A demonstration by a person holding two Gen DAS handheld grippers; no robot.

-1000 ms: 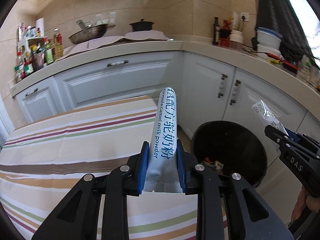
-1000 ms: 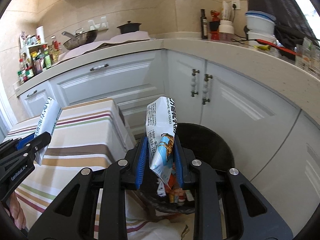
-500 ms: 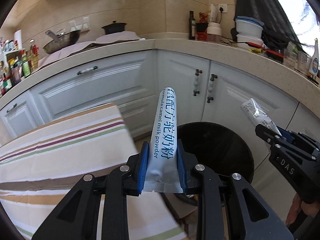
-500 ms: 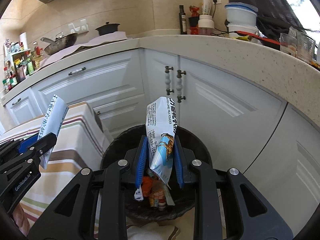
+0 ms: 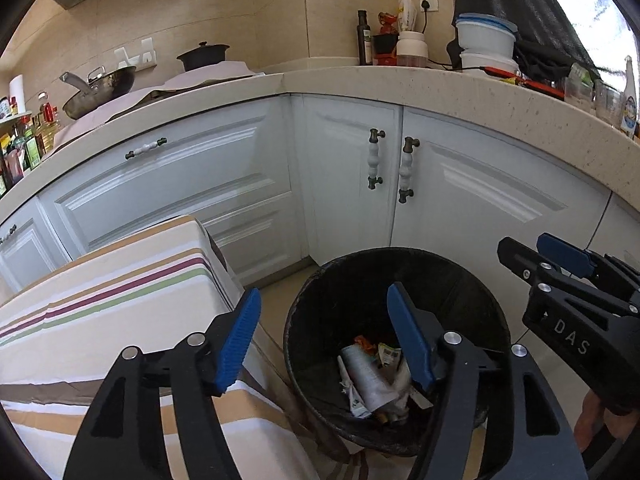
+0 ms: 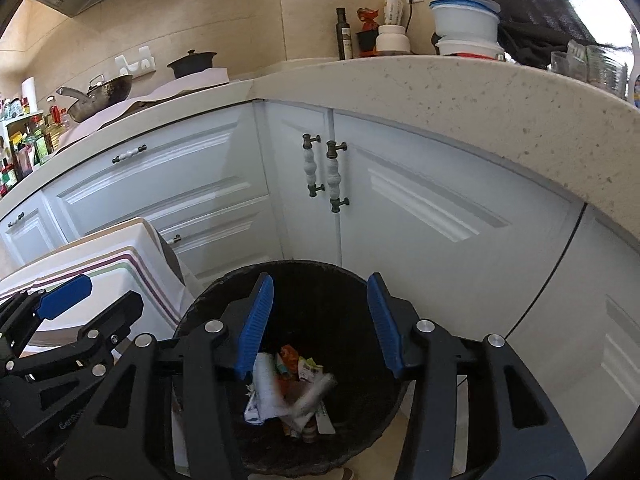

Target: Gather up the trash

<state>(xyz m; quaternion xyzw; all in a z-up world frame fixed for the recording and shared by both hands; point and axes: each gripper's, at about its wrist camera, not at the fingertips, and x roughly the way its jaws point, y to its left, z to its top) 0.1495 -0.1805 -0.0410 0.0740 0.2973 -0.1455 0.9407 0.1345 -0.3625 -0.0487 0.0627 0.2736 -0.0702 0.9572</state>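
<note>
A round black trash bin [image 5: 472, 304] [image 6: 224, 292] stands on the floor at the corner of the white cabinets. Several wrappers lie at its bottom, among them a white stick packet [image 5: 366, 378] and a blurred white packet [image 6: 316, 394]. My left gripper [image 5: 324, 332] hangs over the bin's left rim, its jaws opening, nothing between the blue pads [image 5: 408, 340]. My right gripper [image 6: 320, 320] is above the bin's mouth, its jaws also opening and empty. Each gripper shows at the edge of the other's view: the right gripper [image 5: 560, 264], the left gripper [image 6: 68, 300].
A table with a striped cloth [image 5: 100, 312] [image 6: 92, 276] stands just left of the bin. White cabinet doors with knob handles [image 5: 406, 170] rise behind it under a speckled counter [image 6: 460, 92] that carries bottles, containers and a wok [image 5: 100, 88]. A person's hand [image 5: 592, 420] shows at the lower right.
Both grippers moved from beside the table to over the bin and opened. The milk powder stick left the left pads and the torn packet left the right pads; both now lie in the bin.
</note>
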